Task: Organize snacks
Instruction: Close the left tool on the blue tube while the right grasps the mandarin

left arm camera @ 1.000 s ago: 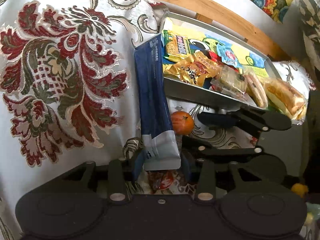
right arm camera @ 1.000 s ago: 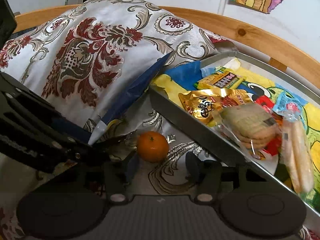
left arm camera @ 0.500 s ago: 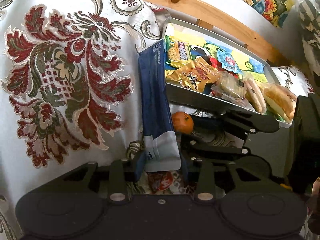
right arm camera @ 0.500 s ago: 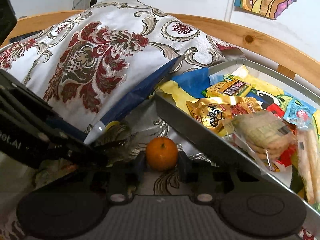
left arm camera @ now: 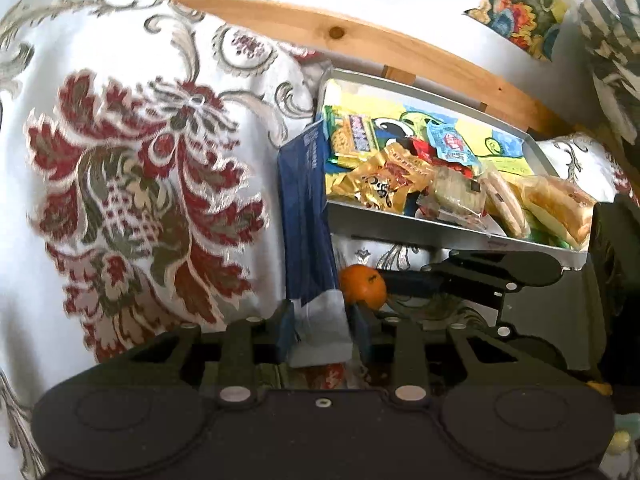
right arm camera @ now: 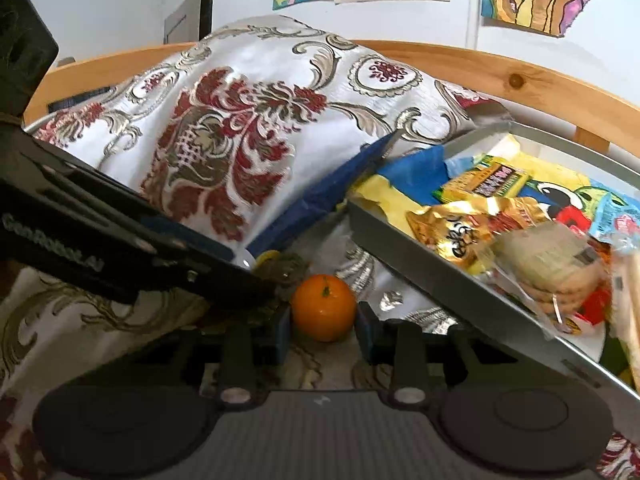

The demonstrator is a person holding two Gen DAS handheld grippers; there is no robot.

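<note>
Gripper work is shared here: the left gripper [left arm camera: 320,330] is pinched on the pale lower end of a long blue packet [left arm camera: 306,216], whose upper end leans against the near corner of the grey tray [left arm camera: 400,232]. The right gripper [right arm camera: 323,326] is closed around a small orange [right arm camera: 323,307], with a pad at each flank; whether the pads are pressing firmly or merely touching cannot be told for certain, since the contact lines are hidden by the fruit's curve. The orange is seen low down beside the tray's outer wall, on or just above the patterned cloth [right arm camera: 240,128] of the bed, and is not yet inside the tray.

Much of the sorting appears to be done. Several snacks are already gathered in the tray: a green and yellow biscuit pack [left arm camera: 352,140], a gold crinkled bag [left arm camera: 384,182], a clear pack of round crackers [left arm camera: 456,196] and wrapped bread [left arm camera: 560,208] at the far end. Two items are judged to remain outside, the blue packet and the orange, and both are already in hand. What is left, as far as can be seen, is for each to be lifted over the tray wall and set down among the others. The tray is rather full along its near side, so free space would likely be found towards the back.
</note>
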